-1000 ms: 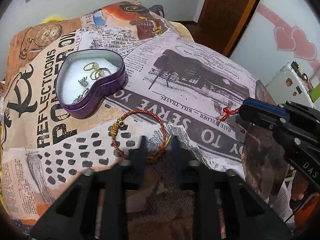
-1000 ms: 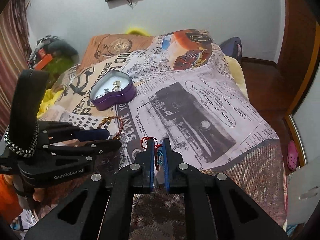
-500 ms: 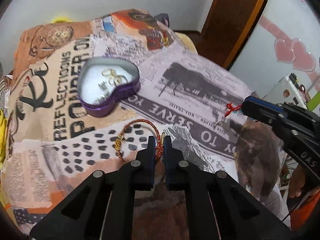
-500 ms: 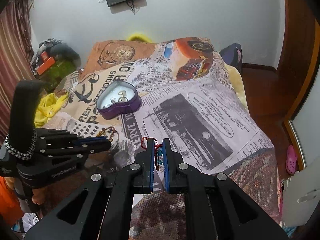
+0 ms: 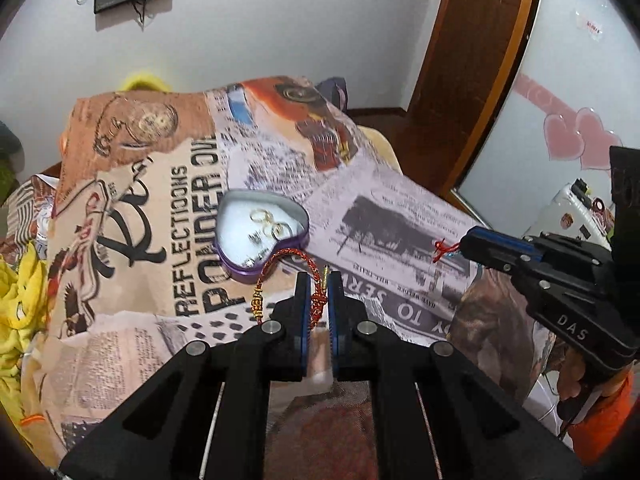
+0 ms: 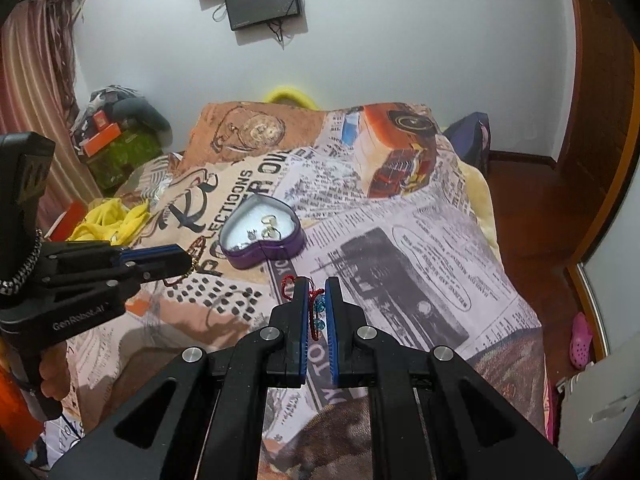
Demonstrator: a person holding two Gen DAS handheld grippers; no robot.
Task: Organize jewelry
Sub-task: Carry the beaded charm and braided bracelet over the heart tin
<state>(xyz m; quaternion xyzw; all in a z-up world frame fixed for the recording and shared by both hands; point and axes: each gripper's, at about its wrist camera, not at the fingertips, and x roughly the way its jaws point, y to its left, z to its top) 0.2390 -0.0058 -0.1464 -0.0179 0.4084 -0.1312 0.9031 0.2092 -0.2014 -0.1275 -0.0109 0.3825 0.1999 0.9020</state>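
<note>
- Left gripper (image 5: 319, 300) is clamped on our red-and-gold braided cord bangle (image 5: 289, 256), lifted clear of the newspaper-print bedspread (image 5: 400, 208).
- Right gripper (image 6: 317, 308) pinches a thin red string bracelet with blue beads (image 6: 319, 307).
- We judge we're mid-carry: the purple heart-shaped tin (image 5: 262, 236) sits at eleven o'clock of the left tips.
- Next, we ease over its rim and release.

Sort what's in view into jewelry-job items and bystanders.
Job: red-and-gold braided bracelet in left gripper; red string bracelet with blue beads in right gripper; purple heart-shaped tin holding rings.
Bystanders: yellow cloth; wall monitor; pink shoe.
</note>
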